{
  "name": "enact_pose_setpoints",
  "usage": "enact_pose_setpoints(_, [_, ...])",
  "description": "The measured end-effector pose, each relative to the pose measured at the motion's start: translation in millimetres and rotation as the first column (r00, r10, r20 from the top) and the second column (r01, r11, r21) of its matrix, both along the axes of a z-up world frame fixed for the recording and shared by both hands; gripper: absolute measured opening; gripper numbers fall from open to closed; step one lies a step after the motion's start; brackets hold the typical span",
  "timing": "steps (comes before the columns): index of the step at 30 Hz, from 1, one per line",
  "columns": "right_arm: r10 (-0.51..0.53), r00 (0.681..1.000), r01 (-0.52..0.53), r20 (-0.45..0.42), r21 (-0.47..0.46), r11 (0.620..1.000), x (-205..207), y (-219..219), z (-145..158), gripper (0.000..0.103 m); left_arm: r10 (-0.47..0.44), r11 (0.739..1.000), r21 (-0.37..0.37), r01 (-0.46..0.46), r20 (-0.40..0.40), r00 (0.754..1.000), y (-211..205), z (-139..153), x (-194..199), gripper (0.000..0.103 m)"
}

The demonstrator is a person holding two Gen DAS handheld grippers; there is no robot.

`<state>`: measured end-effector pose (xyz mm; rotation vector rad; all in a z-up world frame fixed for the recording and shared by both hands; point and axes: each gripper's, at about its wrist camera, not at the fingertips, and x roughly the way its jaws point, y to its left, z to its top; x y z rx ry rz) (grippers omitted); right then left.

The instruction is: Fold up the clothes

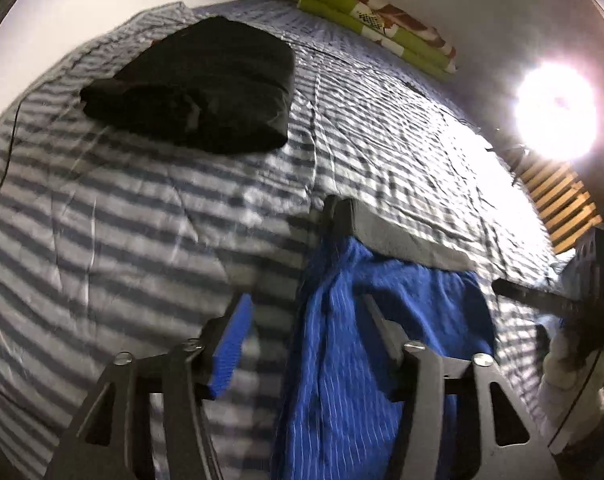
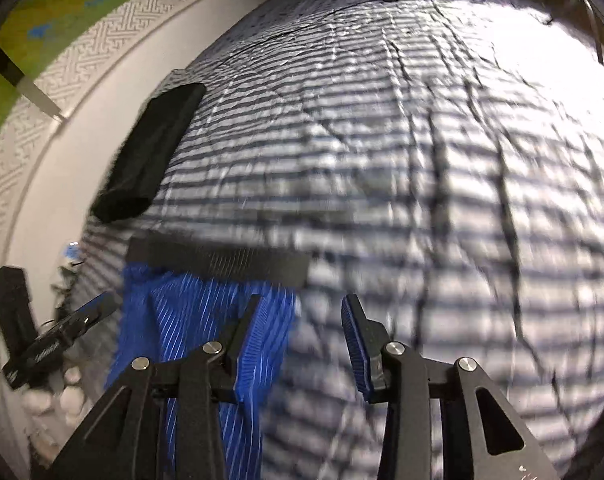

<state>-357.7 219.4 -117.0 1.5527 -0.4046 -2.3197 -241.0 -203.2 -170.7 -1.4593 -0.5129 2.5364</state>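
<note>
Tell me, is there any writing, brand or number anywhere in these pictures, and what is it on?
None can be read.
Left gripper, seen in the right wrist view: a small pale marking on its black body, too blurred to read.
Green folded bedding: a printed pattern only, no letters.
Blue shorts, black folded garment, striped sheet: no text or label shows.

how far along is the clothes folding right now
One black garment already lies folded on the striped bedspread. The blue striped garment with its dark waistband lies unfolded in front of both grippers; the left gripper and right gripper both look open, so it apparently isn't gripped. Folding it remains.
</note>
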Motion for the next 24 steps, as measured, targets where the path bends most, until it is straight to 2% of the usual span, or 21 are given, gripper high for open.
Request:
enact_pose_setpoints(4, [0.023,0.999,-0.019,0.048,-0.081,0.997,40,14,-10,0.038,-0.037,0.999,-0.005,0.037,0.048,0.998,-5,-1,13,0.060])
enact_pose_setpoints(8, [0.024,0.996,-0.012,0.087,-0.141,0.990,59,15,-19,0.038,-0.067,0.998,0.006,0.067,0.093,0.993,0,-15,15,0.060])
enact_pose_setpoints(14, [0.033,0.995,-0.016,0.099,-0.171,0.985,60,6,-28,0.038,-0.079,0.997,0.017,0.077,0.095,0.992,-1,-17,16,0.055])
enact_pose_setpoints(16, [0.037,0.994,-0.018,0.106,-0.180,0.984,57,5,-30,0.038,-0.083,0.996,-0.010,0.084,0.101,0.991,1,-17,15,0.042])
enact_pose_setpoints(18, [0.044,0.994,-0.024,0.102,-0.188,0.982,54,5,-32,0.038,-0.075,0.997,-0.026,0.078,0.104,0.992,3,-18,12,0.034])
enact_pose_setpoints(19, [0.046,0.994,-0.026,0.102,-0.192,0.981,53,5,-32,0.038,-0.073,0.997,-0.022,0.076,0.106,0.992,2,-19,12,0.027])
enact_pose_setpoints(23, [0.054,0.993,-0.030,0.109,-0.216,0.976,51,8,-33,0.038,-0.088,0.996,-0.020,0.090,0.105,0.991,3,-19,14,0.013])
enact_pose_setpoints(24, [0.055,0.992,-0.030,0.109,-0.219,0.975,51,8,-33,0.037,-0.095,0.995,-0.006,0.096,0.110,0.989,5,-20,12,0.006])
